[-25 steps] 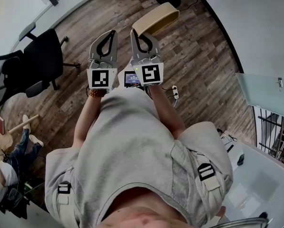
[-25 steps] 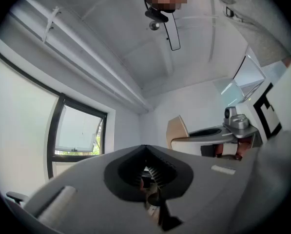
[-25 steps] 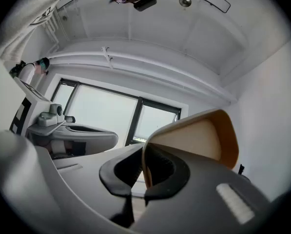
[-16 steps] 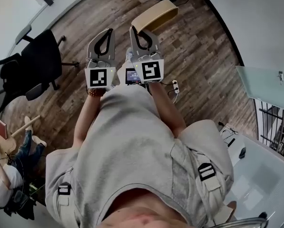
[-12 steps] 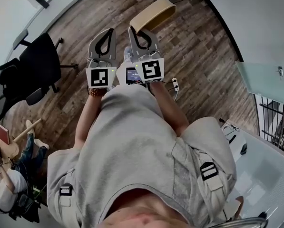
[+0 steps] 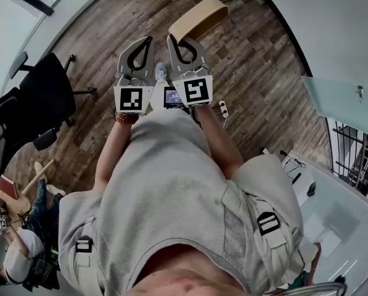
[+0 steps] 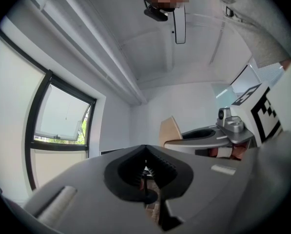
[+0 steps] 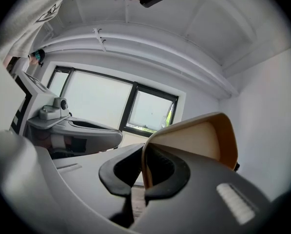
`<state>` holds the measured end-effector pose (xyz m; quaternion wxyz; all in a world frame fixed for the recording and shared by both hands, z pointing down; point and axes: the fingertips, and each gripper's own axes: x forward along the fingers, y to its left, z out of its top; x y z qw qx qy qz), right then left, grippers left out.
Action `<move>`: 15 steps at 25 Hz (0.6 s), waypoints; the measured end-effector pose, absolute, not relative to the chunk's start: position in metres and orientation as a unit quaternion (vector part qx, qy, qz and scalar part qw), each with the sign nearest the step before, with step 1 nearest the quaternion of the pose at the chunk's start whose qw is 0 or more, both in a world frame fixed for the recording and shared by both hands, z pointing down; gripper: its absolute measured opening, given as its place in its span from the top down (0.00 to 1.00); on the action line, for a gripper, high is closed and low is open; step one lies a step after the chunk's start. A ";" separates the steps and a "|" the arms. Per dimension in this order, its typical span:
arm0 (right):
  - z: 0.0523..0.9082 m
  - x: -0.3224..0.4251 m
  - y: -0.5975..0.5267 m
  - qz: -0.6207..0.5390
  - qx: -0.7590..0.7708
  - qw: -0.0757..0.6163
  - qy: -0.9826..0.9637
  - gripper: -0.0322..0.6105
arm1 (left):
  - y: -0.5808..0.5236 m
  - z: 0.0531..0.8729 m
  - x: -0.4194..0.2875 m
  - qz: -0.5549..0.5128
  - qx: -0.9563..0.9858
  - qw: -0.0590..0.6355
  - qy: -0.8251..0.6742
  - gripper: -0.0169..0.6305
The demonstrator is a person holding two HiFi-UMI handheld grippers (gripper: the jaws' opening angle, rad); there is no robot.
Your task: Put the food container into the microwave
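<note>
Wood floor (image 6: 264,73), black chair (image 6: 40,100), tilted-open window (image 7: 62,118)

Two grippers (image 6: 148,40) (image 6: 171,39), one food container (image 6: 199,17), one office chair (image 6: 32,97).

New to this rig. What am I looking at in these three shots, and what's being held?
There is no robot here: a person holds a two-jaw tool in each hand. The head view comes from a camera on their head, looking down past their grey shirt to a wood floor and an office chair. The other two views ride on the tools and look along the jaws. The left tool is shut, with nothing in it. The right tool is clamped on the rim of a tan food container. No microwave is in view.
</note>
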<state>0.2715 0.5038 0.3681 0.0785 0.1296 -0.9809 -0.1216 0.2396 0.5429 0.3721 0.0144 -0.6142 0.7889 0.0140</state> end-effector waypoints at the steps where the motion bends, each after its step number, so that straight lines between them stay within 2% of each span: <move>1: 0.368 0.266 0.495 -0.120 0.134 0.075 -0.981 0.91 | 0.534 0.373 0.237 0.012 -0.620 0.014 0.785 0.98; 15: 0.380 0.220 0.362 -0.101 0.148 0.094 -0.979 0.90 | 0.399 0.371 0.197 -0.003 -0.655 0.003 0.756 0.98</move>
